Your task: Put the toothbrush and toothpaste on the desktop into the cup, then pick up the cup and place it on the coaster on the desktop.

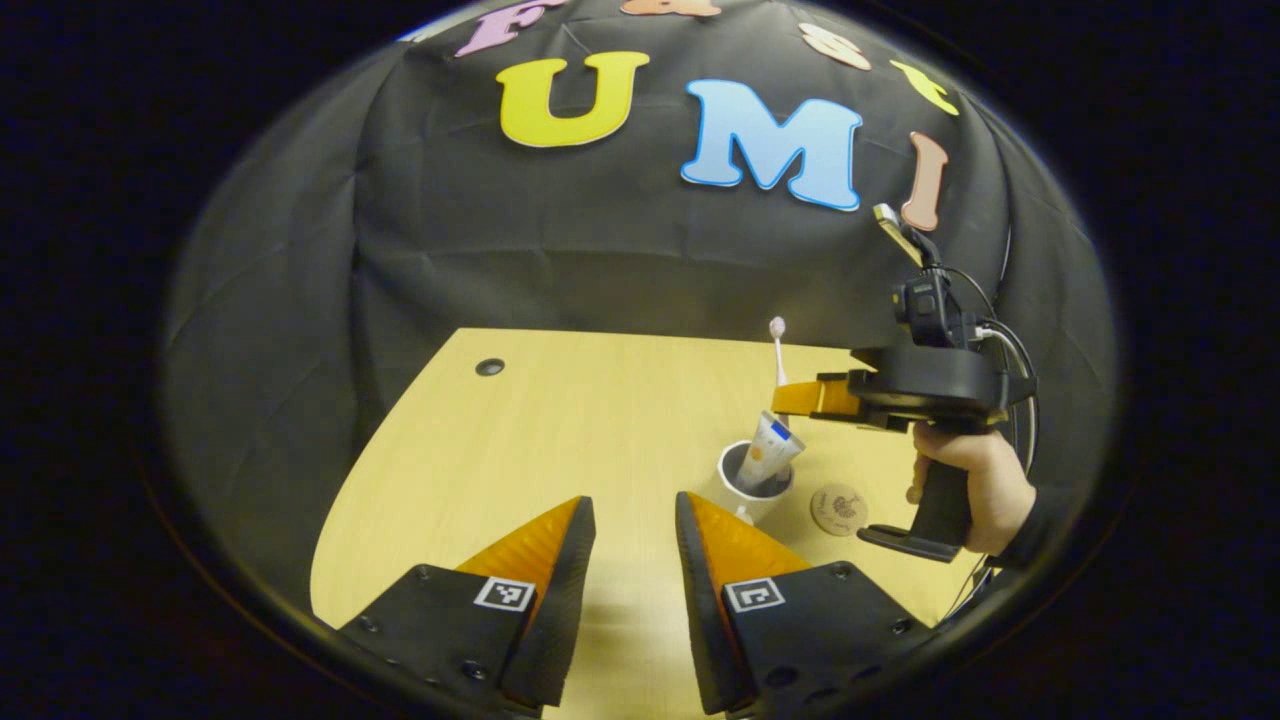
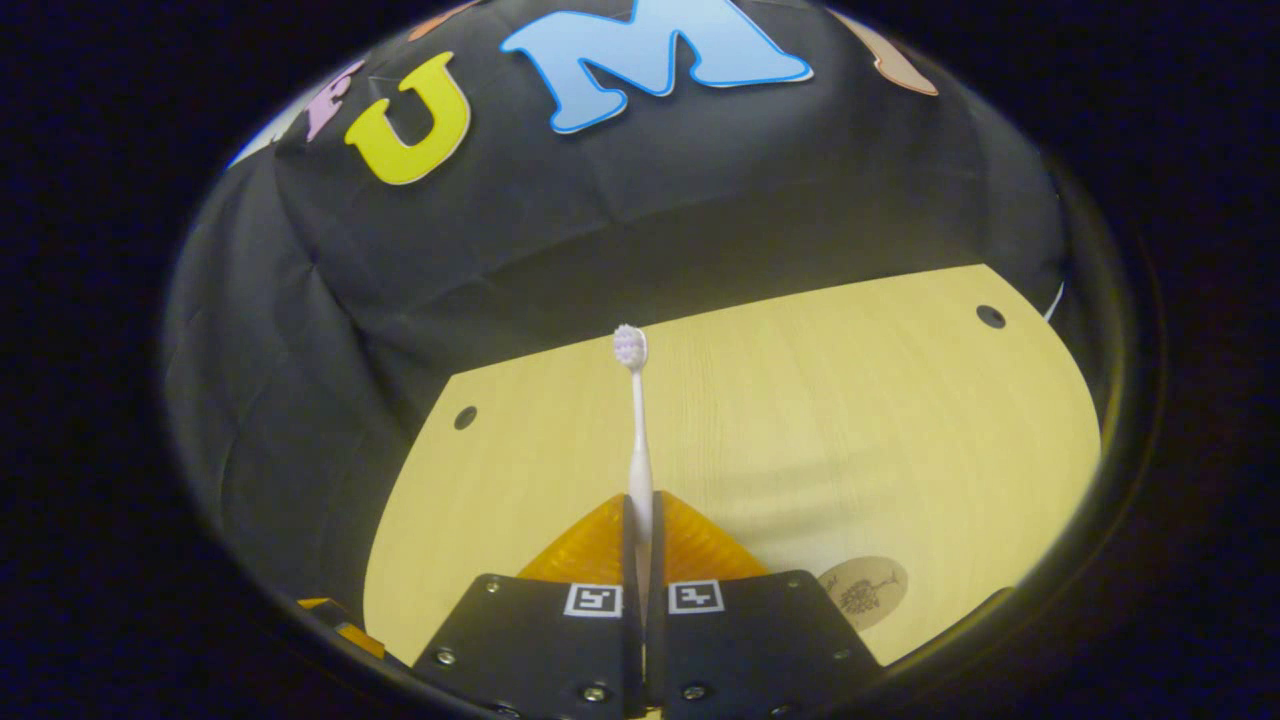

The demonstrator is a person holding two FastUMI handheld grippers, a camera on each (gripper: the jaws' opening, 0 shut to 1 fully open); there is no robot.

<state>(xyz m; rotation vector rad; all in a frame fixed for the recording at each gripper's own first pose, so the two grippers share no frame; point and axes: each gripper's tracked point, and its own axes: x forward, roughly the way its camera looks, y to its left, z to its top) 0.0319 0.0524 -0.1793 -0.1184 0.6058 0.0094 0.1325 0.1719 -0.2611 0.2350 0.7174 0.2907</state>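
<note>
A white cup stands on the wooden desk with a toothpaste tube leaning inside it. The round coaster lies just right of the cup. In the left gripper view my right gripper, held by a hand, hovers just above the cup, clamping a white toothbrush with its head pointing up. In the right gripper view the right gripper is shut on the toothbrush, and the coaster lies at lower right. My left gripper is open over the near desk, nothing between its fingers.
The desk has a small round hole at its far left corner and two holes in the right gripper view. The black cloth wall rises right behind the desk's far edge. A cable trails from the right gripper.
</note>
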